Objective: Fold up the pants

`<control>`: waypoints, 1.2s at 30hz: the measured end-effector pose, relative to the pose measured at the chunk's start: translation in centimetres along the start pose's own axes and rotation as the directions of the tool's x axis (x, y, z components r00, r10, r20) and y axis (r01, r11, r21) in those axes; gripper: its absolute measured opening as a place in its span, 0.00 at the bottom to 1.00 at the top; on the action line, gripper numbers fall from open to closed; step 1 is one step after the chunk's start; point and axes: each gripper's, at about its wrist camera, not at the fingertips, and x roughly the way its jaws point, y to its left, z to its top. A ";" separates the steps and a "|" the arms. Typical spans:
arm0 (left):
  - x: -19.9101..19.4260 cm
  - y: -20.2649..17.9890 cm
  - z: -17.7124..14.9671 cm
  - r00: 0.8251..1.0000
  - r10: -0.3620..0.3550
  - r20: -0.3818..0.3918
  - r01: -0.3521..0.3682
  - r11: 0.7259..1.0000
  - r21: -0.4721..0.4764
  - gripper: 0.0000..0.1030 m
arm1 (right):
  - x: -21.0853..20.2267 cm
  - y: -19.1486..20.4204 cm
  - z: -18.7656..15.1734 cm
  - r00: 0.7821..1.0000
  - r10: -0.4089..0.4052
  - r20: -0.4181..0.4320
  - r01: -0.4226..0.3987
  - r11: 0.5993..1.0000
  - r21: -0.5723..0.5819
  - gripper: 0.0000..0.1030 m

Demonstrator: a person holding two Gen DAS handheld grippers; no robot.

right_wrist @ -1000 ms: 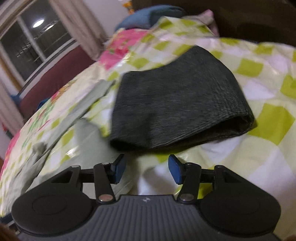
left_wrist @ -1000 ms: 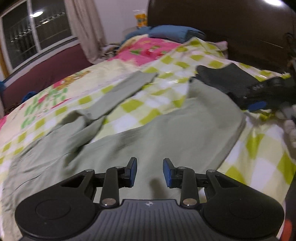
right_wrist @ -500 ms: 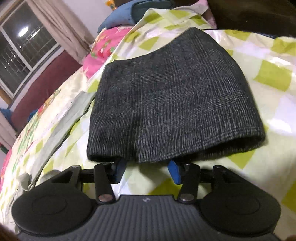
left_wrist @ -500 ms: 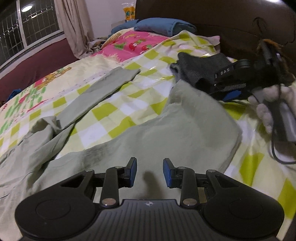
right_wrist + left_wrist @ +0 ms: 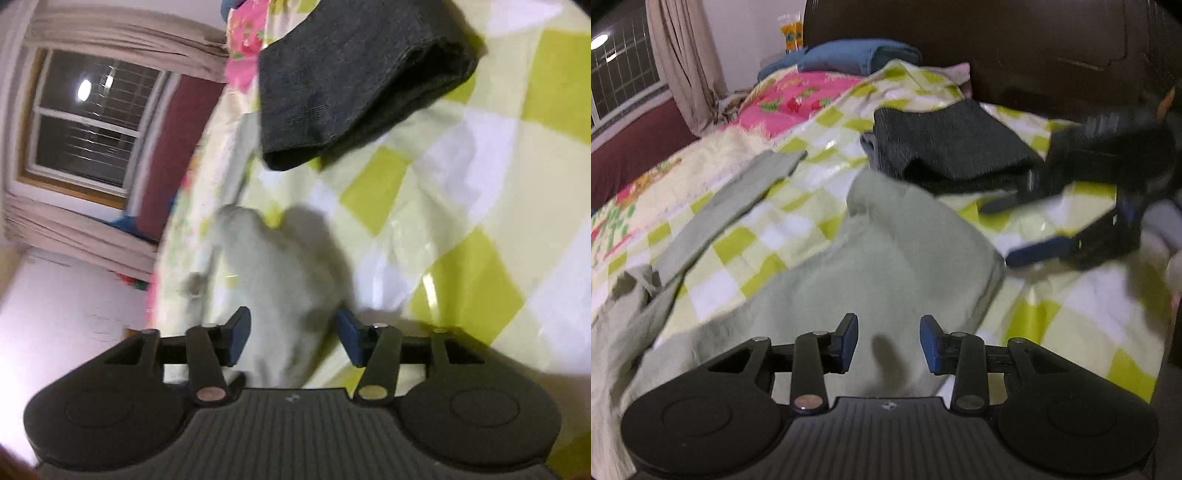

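Pale green pants (image 5: 871, 266) lie spread on the checked bedcover, one leg (image 5: 735, 199) stretching away to the far left. My left gripper (image 5: 888, 338) hovers low over the broad part of the pants. Its jaws are opening and nothing is between them. My right gripper (image 5: 1008, 229) comes in from the right, blurred, near the pants' right edge. In the right wrist view, which is rolled, the right gripper (image 5: 293, 336) has its jaws opening. A corner of the pants (image 5: 280, 280) lies between and beyond the blue pads, which do not press on it.
A folded dark grey garment (image 5: 945, 147) lies just beyond the pants, also seen as the dark grey garment (image 5: 351, 74). Blue folded cloth (image 5: 857, 59) and a pink floral quilt (image 5: 798, 99) sit toward the dark headboard (image 5: 997, 44). A window (image 5: 88, 122) and curtains are on the left.
The right gripper left the dark garment's edge, rolled, and swung over to the green pants' corner. The left gripper moved forward over the pants. Both pairs of jaws stand wider.
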 end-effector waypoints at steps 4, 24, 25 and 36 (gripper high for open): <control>0.8 -0.3 -0.6 1.000 0.007 -0.031 -0.007 1.000 -0.007 0.50 | 2.9 -0.3 1.1 0.999 0.004 -0.040 -0.004 1.000 0.011 0.66; 0.9 -0.9 0.7 0.998 -0.042 0.036 0.043 0.999 -0.012 0.51 | 1.9 0.6 3.9 0.987 -0.051 0.155 0.072 0.988 -0.136 0.46; 0.9 -1.0 0.6 0.999 -0.040 0.033 0.040 0.999 -0.006 0.51 | 3.1 1.1 4.5 0.986 -0.057 0.154 0.084 0.981 -0.174 0.54; -0.4 4.0 -3.7 0.999 0.046 -0.003 -0.046 0.988 -0.147 0.52 | 10.5 9.4 -3.8 0.948 0.061 -0.311 -0.191 0.892 -0.409 0.25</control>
